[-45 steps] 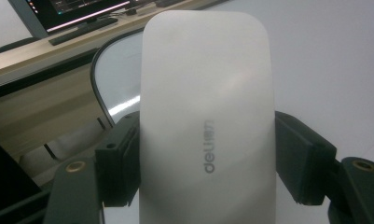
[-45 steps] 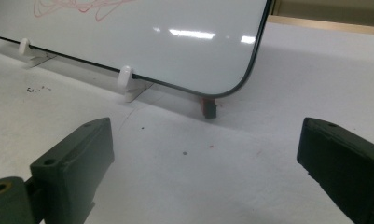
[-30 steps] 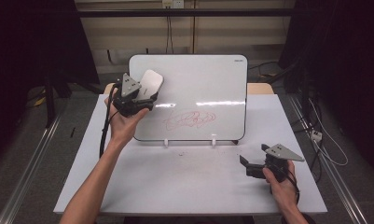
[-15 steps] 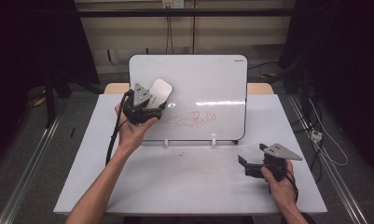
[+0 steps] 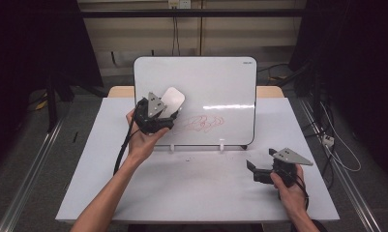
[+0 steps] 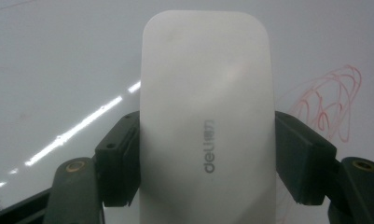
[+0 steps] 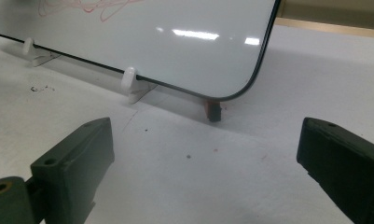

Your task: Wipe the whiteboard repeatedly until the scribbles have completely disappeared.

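Note:
A white board [image 5: 220,87] stands upright on small feet at the back of the white table [image 5: 196,193], with a red scribble [image 5: 204,123] low on its face. My left gripper [image 5: 163,110] is shut on a white eraser [image 5: 172,100], held against the board just left of the scribble. In the left gripper view both pads clamp the sides of the eraser [image 6: 205,121], and the scribble [image 6: 329,102] lies to its right on the board [image 6: 58,70]. My right gripper [image 5: 259,162] rests on the table at the right, open with nothing between its jaws [image 7: 205,154].
Two white clip feet [image 7: 128,79] hold up the board's lower edge [image 7: 175,42]. A small dark and red piece [image 7: 214,109] stands behind its near corner. Dark specks dot the table. Cables hang off the table's right side [image 5: 327,140].
My left hand has carried the eraser right and down across the board, closer to the red scribble. The right gripper has stayed put.

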`<state>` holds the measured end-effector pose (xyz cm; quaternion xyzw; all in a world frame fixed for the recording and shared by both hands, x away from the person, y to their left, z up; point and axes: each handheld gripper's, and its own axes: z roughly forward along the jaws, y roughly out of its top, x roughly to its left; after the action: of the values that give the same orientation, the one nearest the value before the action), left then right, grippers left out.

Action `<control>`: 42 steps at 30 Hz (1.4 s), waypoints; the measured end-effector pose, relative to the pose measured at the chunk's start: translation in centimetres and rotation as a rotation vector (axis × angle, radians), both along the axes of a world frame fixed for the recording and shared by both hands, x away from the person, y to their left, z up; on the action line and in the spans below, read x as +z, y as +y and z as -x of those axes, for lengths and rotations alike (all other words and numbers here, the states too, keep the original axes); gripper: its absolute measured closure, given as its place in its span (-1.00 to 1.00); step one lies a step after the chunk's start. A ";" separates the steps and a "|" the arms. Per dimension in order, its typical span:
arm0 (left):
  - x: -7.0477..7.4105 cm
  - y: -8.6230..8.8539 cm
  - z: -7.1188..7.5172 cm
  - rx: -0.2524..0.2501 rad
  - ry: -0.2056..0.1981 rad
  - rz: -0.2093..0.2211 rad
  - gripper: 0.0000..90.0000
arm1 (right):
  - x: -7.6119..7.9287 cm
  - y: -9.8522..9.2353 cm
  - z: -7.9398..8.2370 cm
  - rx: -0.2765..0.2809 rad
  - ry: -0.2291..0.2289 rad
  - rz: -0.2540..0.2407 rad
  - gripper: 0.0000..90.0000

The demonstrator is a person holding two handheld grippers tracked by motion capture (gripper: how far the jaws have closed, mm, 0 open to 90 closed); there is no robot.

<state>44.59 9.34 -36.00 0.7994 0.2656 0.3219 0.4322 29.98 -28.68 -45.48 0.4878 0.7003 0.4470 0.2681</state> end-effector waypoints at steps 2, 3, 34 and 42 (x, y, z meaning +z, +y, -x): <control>-0.1 -0.1 0.0 0.000 0.002 -0.004 -0.31 | 0.0 0.0 0.0 0.001 0.001 0.000 -0.92; -0.3 -0.2 -0.1 0.002 -0.001 -0.004 -0.31 | 0.0 0.0 0.0 0.002 0.001 0.000 -0.91; -3.3 -2.3 0.2 0.053 -0.121 -0.215 -0.31 | 0.1 0.0 0.0 0.002 -0.001 -0.001 -0.92; -4.4 -3.2 1.3 0.034 -0.120 -0.249 -0.31 | 0.0 0.0 0.0 0.010 0.001 0.003 -0.92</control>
<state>43.24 6.18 -40.39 0.8214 0.2109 0.4070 0.3392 29.98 -28.64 -45.48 0.4842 0.7034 0.4472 0.2660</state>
